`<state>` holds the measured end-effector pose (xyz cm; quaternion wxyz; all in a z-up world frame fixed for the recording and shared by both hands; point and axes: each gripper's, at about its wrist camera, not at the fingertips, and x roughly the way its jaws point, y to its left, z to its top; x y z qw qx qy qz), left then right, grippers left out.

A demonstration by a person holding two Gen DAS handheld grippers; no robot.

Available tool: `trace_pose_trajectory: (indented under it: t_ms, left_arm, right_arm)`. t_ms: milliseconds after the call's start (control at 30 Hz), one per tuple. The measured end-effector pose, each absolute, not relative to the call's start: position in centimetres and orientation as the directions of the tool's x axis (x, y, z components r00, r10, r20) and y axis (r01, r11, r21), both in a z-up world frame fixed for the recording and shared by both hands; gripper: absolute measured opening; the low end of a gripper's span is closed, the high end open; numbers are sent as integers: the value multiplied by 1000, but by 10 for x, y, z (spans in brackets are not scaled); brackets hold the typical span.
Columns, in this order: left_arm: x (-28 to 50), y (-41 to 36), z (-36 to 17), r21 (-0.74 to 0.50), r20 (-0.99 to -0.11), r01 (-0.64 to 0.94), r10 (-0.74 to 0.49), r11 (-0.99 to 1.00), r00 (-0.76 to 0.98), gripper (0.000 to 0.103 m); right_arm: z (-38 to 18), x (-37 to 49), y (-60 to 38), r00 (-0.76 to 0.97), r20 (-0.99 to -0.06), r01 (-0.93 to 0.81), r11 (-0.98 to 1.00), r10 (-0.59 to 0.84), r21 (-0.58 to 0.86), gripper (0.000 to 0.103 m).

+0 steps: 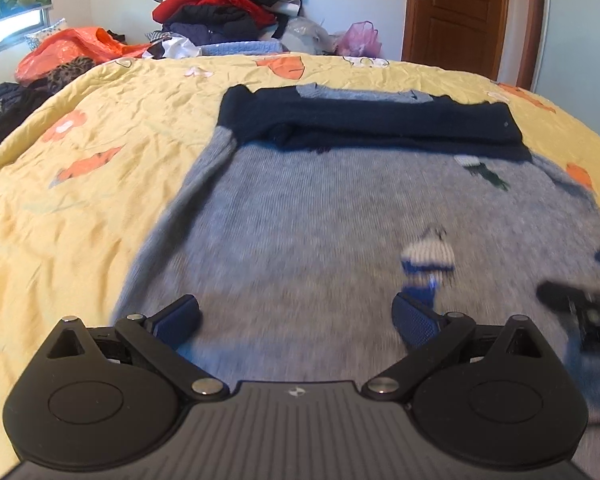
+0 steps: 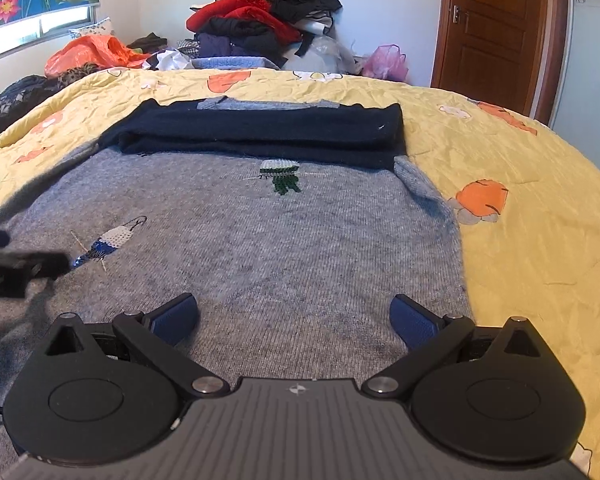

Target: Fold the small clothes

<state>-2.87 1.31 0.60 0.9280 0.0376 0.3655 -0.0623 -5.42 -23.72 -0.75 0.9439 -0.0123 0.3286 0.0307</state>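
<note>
Nearest, both claws hang over the hem end of the sweater (image 2: pixel 260 248): the left claw (image 1: pixel 296 320) and the right claw (image 2: pixel 294 318) each have fingers spread wide apart, gripping nothing. The grey sweater lies flat on the bed (image 2: pixel 520 220), its long axis running from 6 to 12 o'clock, collar at 12. Farther up, the navy sleeves (image 2: pixel 260 132) are already folded across the chest in a band running 9 to 3. By my reading, the sleeve fold is done; folding the hem up toward the collar remains.
</note>
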Motion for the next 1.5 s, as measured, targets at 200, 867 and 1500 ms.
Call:
trace_pose_trajectory:
  t_ms: [200, 867, 1500]
  left_arm:
    - [-41, 19, 2, 9, -661, 157, -112, 988, 742, 103]
    - [-39, 18, 2, 13, -658, 157, -110, 988, 745, 103]
    - [-42, 18, 2, 10, -657, 156, -112, 988, 746, 103]
  right_arm:
    - [-7, -54, -237, 782, -621, -66, 998, 50, -3, 103]
    - [-7, -93, -240, 780, -623, -75, 997, 56, -5, 103]
    - [-7, -97, -240, 781, -623, -70, 998, 48, -11, 103]
